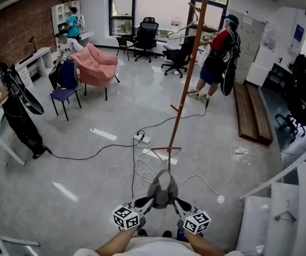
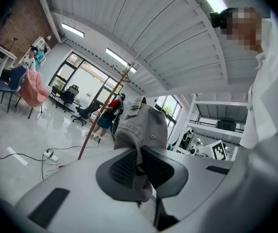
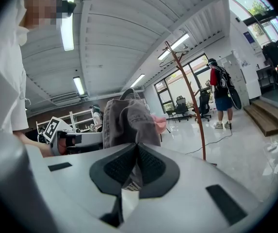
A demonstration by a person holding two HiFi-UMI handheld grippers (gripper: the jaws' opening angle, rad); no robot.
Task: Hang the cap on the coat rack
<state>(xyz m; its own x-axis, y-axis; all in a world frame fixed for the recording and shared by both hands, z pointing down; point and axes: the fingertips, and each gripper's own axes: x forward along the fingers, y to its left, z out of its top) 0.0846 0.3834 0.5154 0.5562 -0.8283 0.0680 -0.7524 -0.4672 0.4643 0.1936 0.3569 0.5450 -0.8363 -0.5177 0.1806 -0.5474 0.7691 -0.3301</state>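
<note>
One cap point(image 1: 162, 188), left gripper point(image 1: 149, 201), right gripper point(image 1: 177, 202), one coat rack point(image 1: 186, 84).

i read the cap point(image 1: 162, 190) as grey woven cloth, matt, with stitched seams. the left gripper point(image 2: 139, 159) has dark ribbed pads point(image 2: 126, 168) and a matt pale plastic shell. at 12 o'clock the coat rack point(image 1: 185, 84) looks like smooth reddish wood. the floor point(image 1: 88, 185) is glossy.

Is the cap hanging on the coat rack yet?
Not yet. The left gripper and right gripper hold the cap, apart from the coat rack.
</note>
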